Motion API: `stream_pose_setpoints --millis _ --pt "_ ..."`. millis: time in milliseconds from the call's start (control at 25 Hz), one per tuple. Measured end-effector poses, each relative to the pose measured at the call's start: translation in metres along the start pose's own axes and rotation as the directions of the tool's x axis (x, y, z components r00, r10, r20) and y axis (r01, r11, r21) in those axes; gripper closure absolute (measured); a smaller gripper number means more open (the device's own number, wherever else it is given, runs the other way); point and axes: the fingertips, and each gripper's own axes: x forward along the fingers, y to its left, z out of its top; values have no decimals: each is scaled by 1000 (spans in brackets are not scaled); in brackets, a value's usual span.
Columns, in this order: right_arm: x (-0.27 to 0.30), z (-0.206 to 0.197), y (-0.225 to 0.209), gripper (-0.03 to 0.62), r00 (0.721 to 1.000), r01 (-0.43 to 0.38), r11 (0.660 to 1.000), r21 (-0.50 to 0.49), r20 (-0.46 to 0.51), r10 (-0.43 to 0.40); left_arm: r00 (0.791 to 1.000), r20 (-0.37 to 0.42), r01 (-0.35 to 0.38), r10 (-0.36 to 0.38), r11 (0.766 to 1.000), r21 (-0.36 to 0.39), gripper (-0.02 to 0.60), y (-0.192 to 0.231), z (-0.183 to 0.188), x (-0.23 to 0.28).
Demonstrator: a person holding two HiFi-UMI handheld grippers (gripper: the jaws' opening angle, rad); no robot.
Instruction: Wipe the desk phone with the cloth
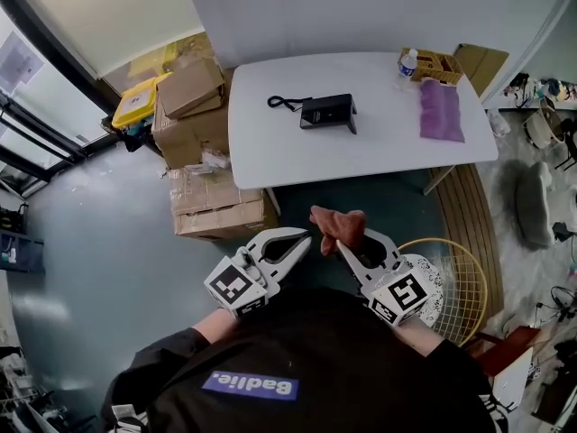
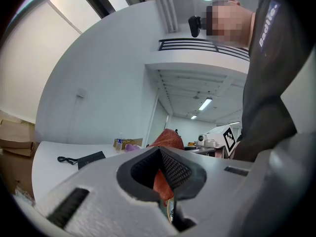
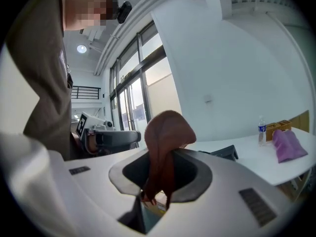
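The black desk phone (image 1: 327, 111) lies on the white table (image 1: 270, 152) with its cord (image 1: 283, 103) curled to its left; it also shows in the left gripper view (image 2: 91, 158). Both grippers are held close to the person's body, well short of the table. My right gripper (image 1: 347, 242) is shut on a reddish-brown cloth (image 1: 339, 225), which stands bunched above its jaws (image 3: 167, 132). My left gripper (image 1: 302, 239) is just left of the cloth, jaws together and holding nothing. The cloth (image 2: 166, 138) shows beyond its jaws.
A purple cloth (image 1: 441, 109), a small wooden box (image 1: 435, 63) and a water bottle (image 1: 408, 62) sit at the table's right end. Cardboard boxes (image 1: 203, 142) are stacked left of the table. A wire basket (image 1: 460, 282) stands on the floor at my right.
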Motion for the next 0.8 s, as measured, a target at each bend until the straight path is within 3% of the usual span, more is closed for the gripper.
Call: stream_pose_setpoints --millis 480,800 --pt "119 32 -69 505 992 121 993 11 -23 -121 992 -4 130 -130 991 28 572 148 44 38" --pt "165 47 -97 505 981 195 981 13 -18 -195 981 15 194 -194 981 5 572 207 65 51"
